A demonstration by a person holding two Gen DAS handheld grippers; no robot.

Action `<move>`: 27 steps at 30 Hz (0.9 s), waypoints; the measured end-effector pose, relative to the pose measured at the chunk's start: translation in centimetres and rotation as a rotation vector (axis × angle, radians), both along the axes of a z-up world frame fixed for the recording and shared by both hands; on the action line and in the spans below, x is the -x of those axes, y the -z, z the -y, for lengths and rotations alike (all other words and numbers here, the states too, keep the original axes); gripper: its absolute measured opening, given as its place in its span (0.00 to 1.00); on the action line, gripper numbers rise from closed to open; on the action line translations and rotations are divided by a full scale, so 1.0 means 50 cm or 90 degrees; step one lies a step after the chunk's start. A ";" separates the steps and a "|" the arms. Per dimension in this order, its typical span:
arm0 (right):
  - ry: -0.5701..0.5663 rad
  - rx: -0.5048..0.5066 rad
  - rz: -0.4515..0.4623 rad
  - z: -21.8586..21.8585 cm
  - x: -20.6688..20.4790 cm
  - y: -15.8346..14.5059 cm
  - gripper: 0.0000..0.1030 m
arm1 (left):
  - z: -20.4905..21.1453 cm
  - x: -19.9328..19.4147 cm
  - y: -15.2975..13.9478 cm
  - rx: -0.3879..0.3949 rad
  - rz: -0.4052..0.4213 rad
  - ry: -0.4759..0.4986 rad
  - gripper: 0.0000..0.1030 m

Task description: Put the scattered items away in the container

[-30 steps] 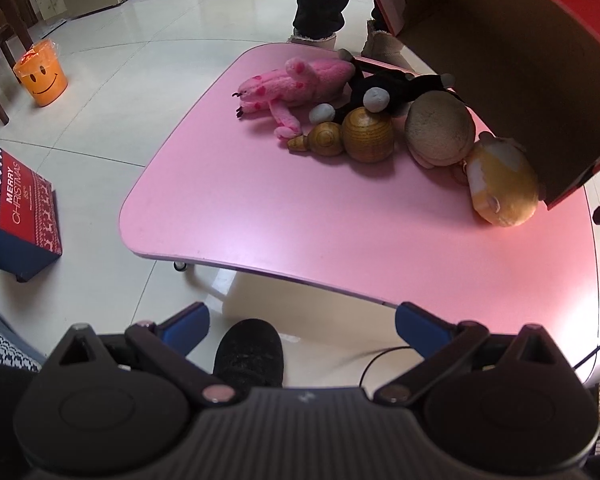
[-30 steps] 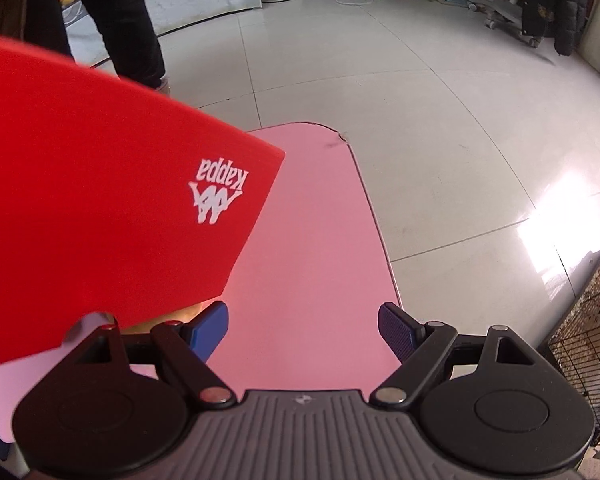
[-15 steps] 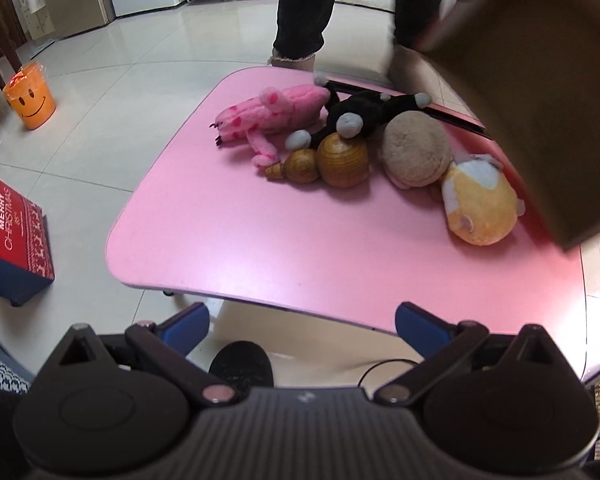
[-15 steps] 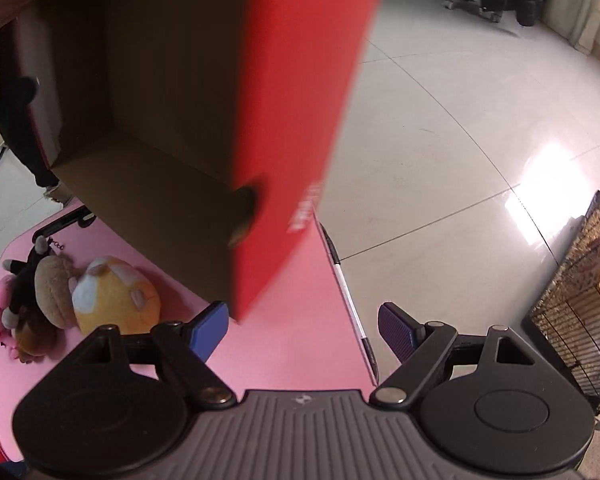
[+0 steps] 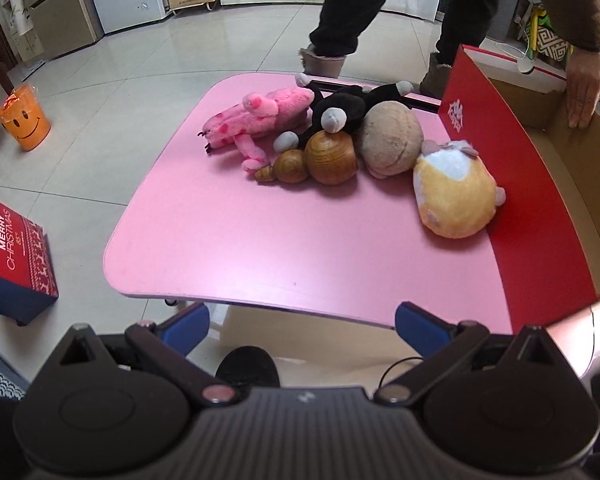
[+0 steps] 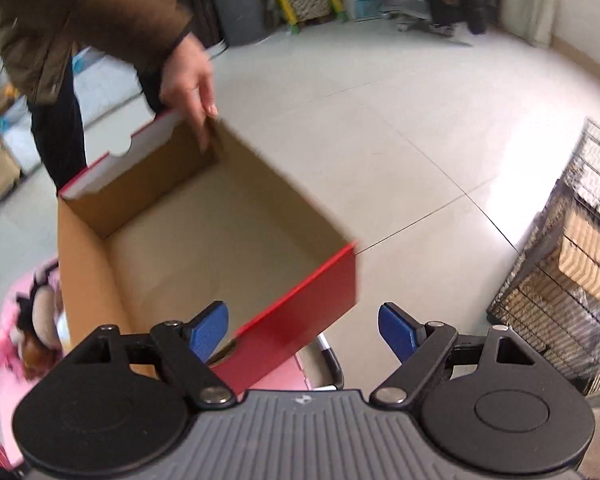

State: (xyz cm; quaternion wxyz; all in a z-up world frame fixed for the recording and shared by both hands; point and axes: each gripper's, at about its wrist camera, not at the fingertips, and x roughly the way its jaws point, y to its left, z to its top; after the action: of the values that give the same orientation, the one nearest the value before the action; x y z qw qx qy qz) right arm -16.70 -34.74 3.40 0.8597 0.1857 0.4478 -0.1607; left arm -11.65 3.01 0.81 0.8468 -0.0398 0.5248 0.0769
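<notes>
Left wrist cam sits off the near edge of the pink table [image 5: 260, 248], pitched steeply down toward 12 o'clock, toys mid-range at 12–1, red box [image 5: 516, 168] at 2–3. Right wrist cam is closer, pitched down over that box's near corner [image 6: 300, 316], open cavity at 11–12, floor and wire cage [image 6: 560, 280] at 3. Overlap: the box, a standing person's hand [image 5: 584, 88] on its far rim, and the toy pile [image 6: 32, 320] at 9 in the right view.

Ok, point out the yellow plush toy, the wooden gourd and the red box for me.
yellow plush toy [image 5: 456, 196], left wrist view, middle of its round body.
wooden gourd [image 5: 331, 157], left wrist view, its larger bulb.
red box [image 6: 300, 316], right wrist view, its near red outer wall.
</notes>
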 end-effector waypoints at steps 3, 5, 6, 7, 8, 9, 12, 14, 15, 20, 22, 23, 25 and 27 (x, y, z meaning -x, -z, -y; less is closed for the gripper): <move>0.038 -0.012 -0.009 0.023 -0.018 0.015 0.83 | 0.003 0.003 -0.001 0.000 0.002 0.009 1.00; 0.063 -0.005 -0.022 0.035 -0.040 0.025 0.83 | 0.006 0.004 0.000 -0.003 0.001 0.014 1.00; 0.068 -0.008 -0.027 0.039 -0.055 0.029 0.83 | 0.007 0.004 0.002 -0.004 -0.001 0.017 1.00; 0.066 -0.018 -0.032 0.043 -0.070 0.033 0.83 | 0.008 0.004 0.004 -0.005 -0.003 0.018 1.00; 0.059 -0.026 -0.037 0.046 -0.085 0.037 0.83 | 0.009 0.003 0.005 -0.005 -0.004 0.019 1.00; 0.049 -0.024 -0.043 0.048 -0.097 0.040 0.83 | 0.010 0.003 0.007 -0.005 -0.005 0.019 1.00; 0.039 0.011 -0.067 0.063 -0.114 0.043 0.83 | 0.013 0.002 0.008 -0.008 -0.005 0.020 1.00; 0.027 0.008 -0.089 0.062 -0.128 0.059 0.83 | 0.014 0.001 0.009 -0.011 -0.003 0.020 1.00; 0.019 0.000 -0.100 0.060 -0.135 0.070 0.83 | 0.014 0.001 0.009 -0.013 -0.003 0.019 1.00; -0.042 -0.035 -0.129 0.022 -0.149 0.104 0.83 | 0.004 -0.001 0.011 -0.013 -0.005 0.004 1.00; -0.070 -0.022 -0.133 0.000 -0.148 0.102 0.83 | -0.002 -0.002 0.011 -0.009 -0.005 -0.005 1.00; -0.084 -0.013 -0.137 -0.011 -0.148 0.102 0.83 | -0.006 -0.003 0.011 -0.007 -0.004 -0.009 1.00; -0.109 -0.011 -0.143 -0.032 -0.147 0.102 0.83 | -0.009 -0.002 0.010 -0.005 -0.003 -0.014 1.00; -0.136 -0.024 -0.152 -0.051 -0.145 0.105 0.84 | -0.011 -0.002 0.008 -0.009 -0.001 -0.019 1.00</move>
State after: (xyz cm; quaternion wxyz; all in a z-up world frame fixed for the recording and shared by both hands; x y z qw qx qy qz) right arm -9.43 -32.18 -1.85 0.8088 0.1326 0.5672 -0.0812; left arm -11.57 3.58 0.41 0.8453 -0.0417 0.5245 0.0930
